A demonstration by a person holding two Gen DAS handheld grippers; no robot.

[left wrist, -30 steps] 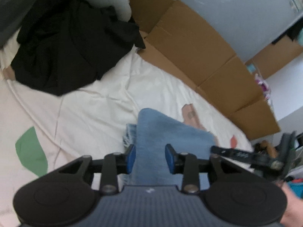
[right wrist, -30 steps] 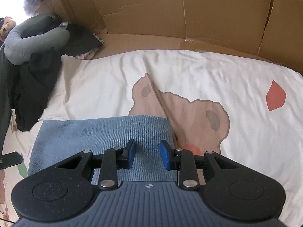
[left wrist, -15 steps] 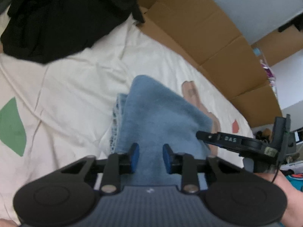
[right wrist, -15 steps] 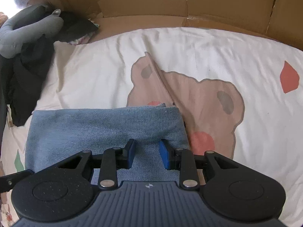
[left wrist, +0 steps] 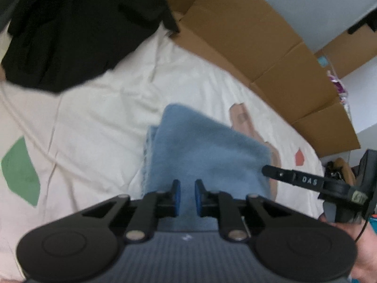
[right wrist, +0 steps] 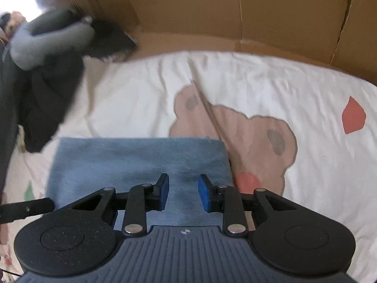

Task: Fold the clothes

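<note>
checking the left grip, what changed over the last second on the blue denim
The left gripper has come closer over the folded blue denim, and its jaws are closing with cloth between them; a pinch isn't clear. The right gripper kept its gap over the denim. The black clothes and bedsheet stayed put.

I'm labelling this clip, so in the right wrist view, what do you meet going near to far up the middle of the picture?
Right gripper → folded blue denim garment → cream bedsheet with a brown bear print → brown cardboard wall.
</note>
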